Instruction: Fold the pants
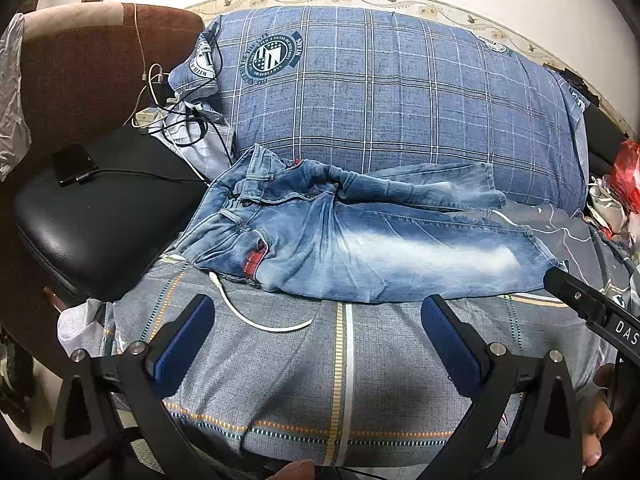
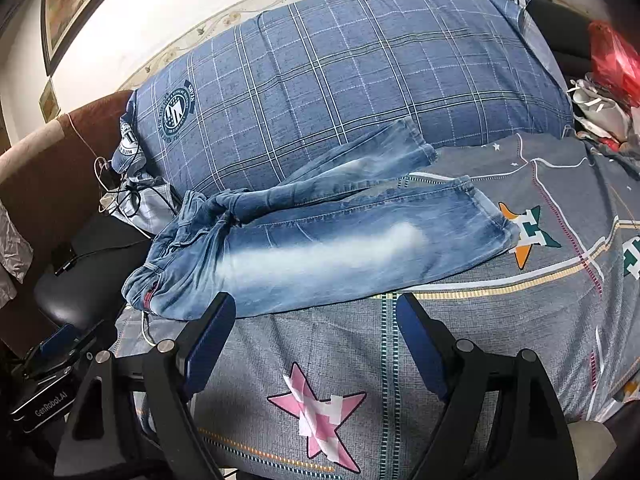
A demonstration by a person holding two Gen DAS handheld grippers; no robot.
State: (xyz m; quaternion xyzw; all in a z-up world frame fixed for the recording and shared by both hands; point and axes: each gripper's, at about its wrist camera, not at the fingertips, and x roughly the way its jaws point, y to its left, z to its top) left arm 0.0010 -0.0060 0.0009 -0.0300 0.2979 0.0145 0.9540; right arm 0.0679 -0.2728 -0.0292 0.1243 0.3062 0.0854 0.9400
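A pair of faded blue jeans (image 1: 360, 240) lies on the bed, waistband to the left, legs running right. The near leg lies flat; the far leg rests against a big plaid pillow. The jeans also show in the right wrist view (image 2: 320, 248). My left gripper (image 1: 318, 312) is open and empty, hovering just in front of the jeans' near edge. My right gripper (image 2: 316, 312) is open and empty, also just short of the near edge, at the near leg. Its body shows at the right of the left wrist view (image 1: 592, 308).
A blue plaid pillow (image 1: 380, 80) lies behind the jeans. A white cable (image 1: 260, 316) lies on the grey patterned bedsheet (image 1: 340, 380). A black chair seat (image 1: 100, 216) with a phone and cables stands at left. Red bag and clutter (image 2: 612, 64) lie at right.
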